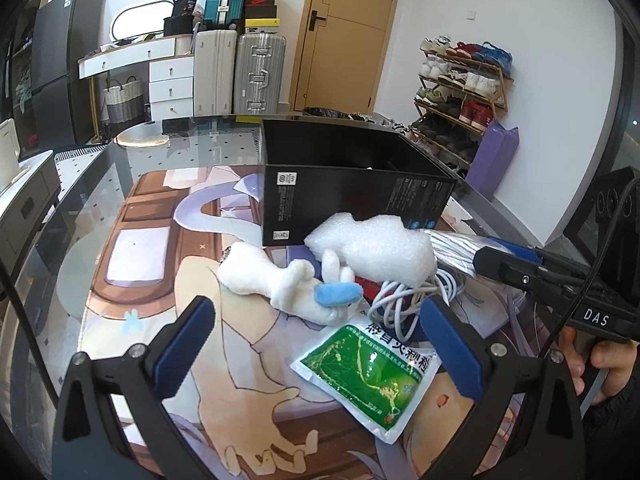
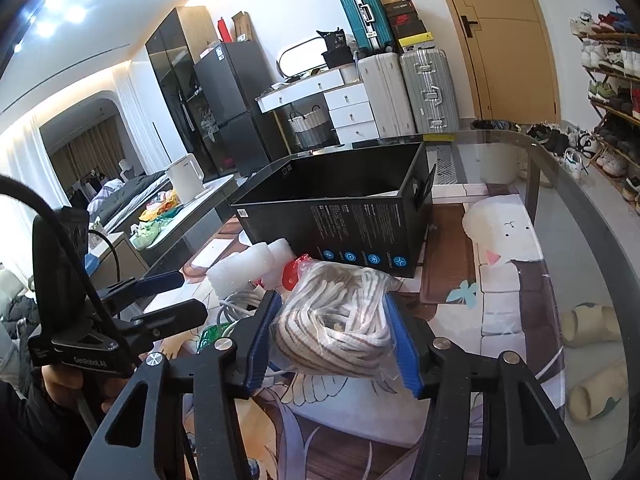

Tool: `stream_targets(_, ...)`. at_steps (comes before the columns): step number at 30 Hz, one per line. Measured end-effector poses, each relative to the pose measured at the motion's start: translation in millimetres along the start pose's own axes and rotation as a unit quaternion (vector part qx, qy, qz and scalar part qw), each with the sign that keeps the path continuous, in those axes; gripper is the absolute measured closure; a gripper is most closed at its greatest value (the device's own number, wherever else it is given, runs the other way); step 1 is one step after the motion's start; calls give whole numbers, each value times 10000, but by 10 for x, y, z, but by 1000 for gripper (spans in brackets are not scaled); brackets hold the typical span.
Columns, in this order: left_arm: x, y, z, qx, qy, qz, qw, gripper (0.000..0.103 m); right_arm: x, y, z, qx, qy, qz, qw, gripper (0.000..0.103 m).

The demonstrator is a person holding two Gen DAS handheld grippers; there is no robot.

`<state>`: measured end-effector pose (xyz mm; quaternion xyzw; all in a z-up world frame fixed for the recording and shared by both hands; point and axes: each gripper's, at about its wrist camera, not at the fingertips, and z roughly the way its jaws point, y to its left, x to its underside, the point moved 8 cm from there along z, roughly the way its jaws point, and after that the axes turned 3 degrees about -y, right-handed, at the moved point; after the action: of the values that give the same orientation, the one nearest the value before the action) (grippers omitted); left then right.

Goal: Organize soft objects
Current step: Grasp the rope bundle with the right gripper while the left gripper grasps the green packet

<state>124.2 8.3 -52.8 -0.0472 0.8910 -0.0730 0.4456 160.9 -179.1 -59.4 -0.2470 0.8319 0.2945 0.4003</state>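
My left gripper [image 1: 320, 336] stands open low over the printed mat, with nothing between its blue pads. Just beyond it lie a white plush toy [image 1: 280, 280] with a blue part, a green sachet [image 1: 372, 372], a coiled white cable [image 1: 404, 300] and a white foam piece [image 1: 380, 248]. An open black box [image 1: 344, 184] stands behind them. My right gripper [image 2: 332, 304] is shut on a clear bag of coiled rope [image 2: 340, 328], both pads pressing its sides, in front of the black box [image 2: 340, 208]. In the left wrist view it comes in from the right as the right gripper [image 1: 504, 264].
The glass table's curved edge [image 2: 580, 200] runs along the right, with slippers [image 2: 592, 324] on the floor below. A shoe rack [image 1: 464, 88] and suitcases [image 1: 260, 72] stand by the far wall. A white kettle [image 2: 184, 180] sits on a side cabinet. A hand [image 1: 608, 364] holds the right gripper.
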Motion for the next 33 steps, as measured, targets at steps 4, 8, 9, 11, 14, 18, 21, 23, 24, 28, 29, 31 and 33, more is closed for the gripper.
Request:
stream_targets(4, 11, -31, 2, -23, 45, 88, 9999, 0, 40, 11, 43, -25, 152, -31, 9999, 50)
stream_targets(8, 22, -72, 5, -32, 83, 194, 9998, 0, 108, -4, 150, -77, 504, 27, 9987, 49)
stream_targets(9, 22, -78, 3, -31, 81, 206, 9997, 0, 120, -4, 171, -109, 578, 55, 9983, 49)
stream_targets(11, 23, -77, -6, -27, 77, 200, 9998, 0, 132, -15, 207, -151, 678, 114, 9975, 47)
stream_targets(14, 17, -80, -11, -10, 76, 175, 9998, 0, 131, -18, 232, -153, 703, 122, 9973, 47)
stream_targets(18, 13, -78, -18, -9, 59, 178, 9998, 0, 97, -7, 208, -114, 536, 24, 9985, 51)
stream_targets(21, 21, -90, -18, 67, 153, 217, 9996, 0, 74, 24, 167, -123, 381, -69, 9992, 54)
stream_targets(23, 52, -96, -1, 50, 320, 261, 9991, 0, 52, 37, 112, -166, 228, -98, 9996, 55)
stream_targets(24, 61, -101, -4, 58, 361, 281, 9989, 0, 44, 47, 77, -212, 147, -111, 9996, 55)
stream_targets(28, 112, -154, -13, 168, 522, 336, 9979, 0, 12, 38, 6, -298, -42, -46, 9995, 55)
stream_targets(29, 138, -181, -5, 175, 607, 424, 9971, 0, 8, 29, 5, -305, -43, -17, 9995, 55)
stream_targets(31, 187, -225, 5, 137, 751, 609, 9952, 0, 6, 25, 1, -328, -38, 7, 9995, 55)
stream_targets(33, 229, -246, 14, 80, 854, 720, 9937, 0, 5, 32, -7, -329, -40, 7, 9994, 55)
